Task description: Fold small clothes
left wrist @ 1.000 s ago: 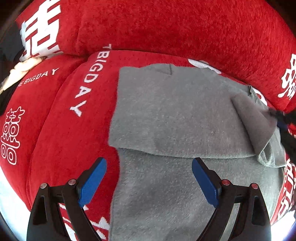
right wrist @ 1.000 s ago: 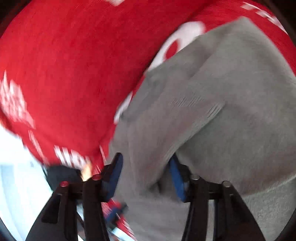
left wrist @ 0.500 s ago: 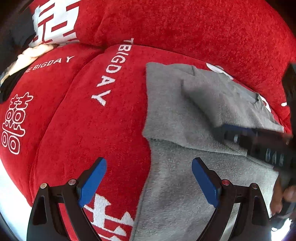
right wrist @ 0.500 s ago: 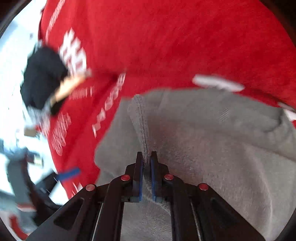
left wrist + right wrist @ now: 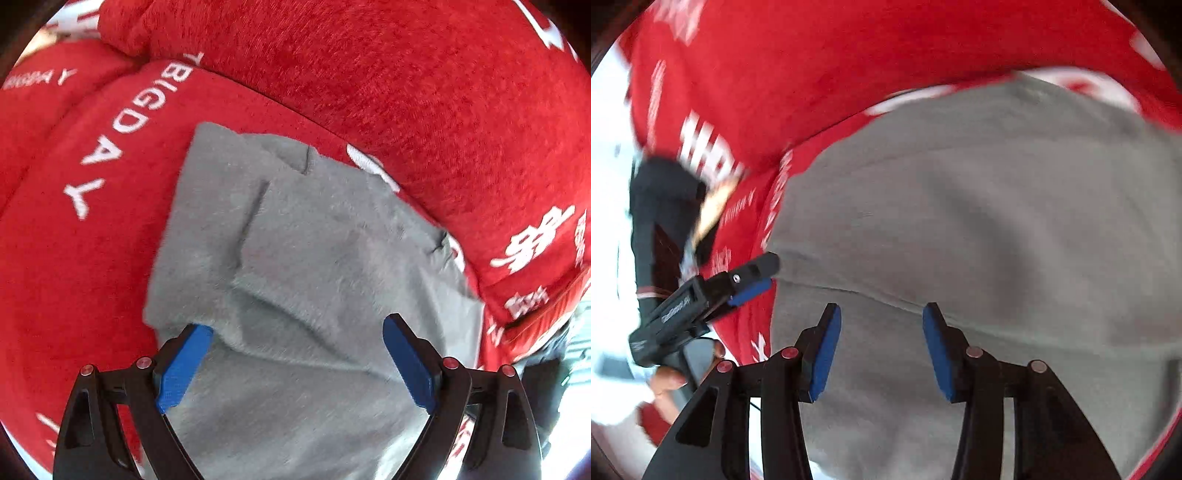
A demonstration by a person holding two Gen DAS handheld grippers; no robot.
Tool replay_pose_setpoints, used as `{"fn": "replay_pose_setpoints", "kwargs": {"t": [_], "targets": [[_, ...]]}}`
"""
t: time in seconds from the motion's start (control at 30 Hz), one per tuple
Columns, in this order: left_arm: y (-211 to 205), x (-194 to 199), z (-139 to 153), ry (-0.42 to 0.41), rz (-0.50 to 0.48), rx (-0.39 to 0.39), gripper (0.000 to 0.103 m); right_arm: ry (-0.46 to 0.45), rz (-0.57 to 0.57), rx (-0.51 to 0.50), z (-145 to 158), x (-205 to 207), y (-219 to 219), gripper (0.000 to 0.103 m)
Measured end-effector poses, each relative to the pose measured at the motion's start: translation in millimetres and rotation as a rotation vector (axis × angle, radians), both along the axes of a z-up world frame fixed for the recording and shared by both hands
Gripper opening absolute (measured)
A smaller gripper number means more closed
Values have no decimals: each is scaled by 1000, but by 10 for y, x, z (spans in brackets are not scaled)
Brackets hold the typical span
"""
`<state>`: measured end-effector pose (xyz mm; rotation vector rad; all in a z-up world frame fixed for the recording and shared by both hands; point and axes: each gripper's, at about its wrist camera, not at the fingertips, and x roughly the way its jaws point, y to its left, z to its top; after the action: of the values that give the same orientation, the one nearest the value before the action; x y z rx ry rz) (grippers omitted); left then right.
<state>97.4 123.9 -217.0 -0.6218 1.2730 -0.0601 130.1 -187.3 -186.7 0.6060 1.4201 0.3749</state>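
1. Tools first: left tool (image 5: 295,363) is spread wide with nothing between its pads, hovering over the near part of the grey garment (image 5: 314,258). Right tool (image 5: 877,350) is partly open and empty too, right above the cloth.
2. Garment lies part-folded on the red sofa cushion (image 5: 92,258), flaps overlapped.
3. Next fold, I'd guess: pinch the near edge at both corners evenly, lift low, lay it flat toward the backrest (image 5: 369,74) so the layers don't slide.
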Motion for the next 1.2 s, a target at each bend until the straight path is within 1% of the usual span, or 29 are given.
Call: {"fn": "replay_pose_setpoints", "kwargs": {"t": [0.07,0.1,0.17,0.2,0.23,0.3,0.37,0.4,0.47,0.53,0.57,0.6,0.63,0.67,0.7,0.77,0.8,0.83,0.87,0.9,0.93,0.97,1.0,1.03,1.07,1.1,1.13,1.2], "targets": [[15,45,-30,10,37,-21,93,26,-112,29,-19,-104,-370,50],[21,56,-27,16,52,-32,91,40,-172,43,-23,-151,-583,50],[29,56,23,38,74,-32,86,66,-296,75,-74,-274,-908,50],[27,35,77,33,73,-31,86,84,-375,97,-123,-355,-1089,50],[13,-10,152,18,70,-22,86,96,-421,114,-158,-404,-1168,50],[-55,-92,298,-12,33,27,86,121,-535,155,-227,-533,-1386,50],[-150,-111,394,-49,-15,66,86,132,-608,193,-278,-607,-1503,50],[-193,-85,405,-61,-35,71,86,137,-641,212,-309,-636,-1565,50],[-271,4,341,-62,-68,78,86,135,-658,220,-339,-610,-1534,50],[-275,88,204,-34,-67,95,86,121,-673,218,-344,-577,-1588,50],[-248,124,101,-4,-50,96,86,113,-689,220,-339,-575,-1633,47],[-196,144,22,20,-24,81,86,106,-723,230,-340,-585,-1700,44],[-138,142,-21,28,5,61,86,111,-745,246,-351,-595,-1754,42],[-65,125,-43,29,45,34,86,117,-764,264,-374,-598,-1734,42],[-42,117,-42,27,59,21,86,125,-780,282,-395,-619,-1750,41],[-17,123,-35,23,86,6,86,124,-768,281,-407,-636,-1776,41],[-27,141,-40,22,91,7,84,120,-749,278,-410,-634,-1780,41],[-45,166,-42,16,90,9,80,119,-739,278,-416,-633,-1783,41],[-72,213,-52,14,87,17,62,121,-733,280,-422,-636,-1793,41],[-92,238,-69,22,86,22,41,124,-726,281,-430,-630,-1797,41],[-111,265,-98,31,87,22,29,126,-723,280,-434,-622,-1798,41],[-113,271,-117,40,90,24,7,130,-719,279,-436,-606,-1797,41],[-116,279,-129,44,95,42,7,133,-717,278,-452,-576,-1774,40],[-116,267,-100,34,100,57,7,139,-704,270,-455,-549,-1771,31],[-120,233,-40,12,95,65,7,143,-689,252,-441,-525,-1775,16],[-128,195,17,-9,80,78,7,142,-681,236,-409,-519,-1788,10],[-166,140,81,-31,49,97,7,135,-674,228,-377,-510,-1794,9],[-242,55,80,-38,-4,118,7,97,-646,192,-264,-496,-1836,8]]}}
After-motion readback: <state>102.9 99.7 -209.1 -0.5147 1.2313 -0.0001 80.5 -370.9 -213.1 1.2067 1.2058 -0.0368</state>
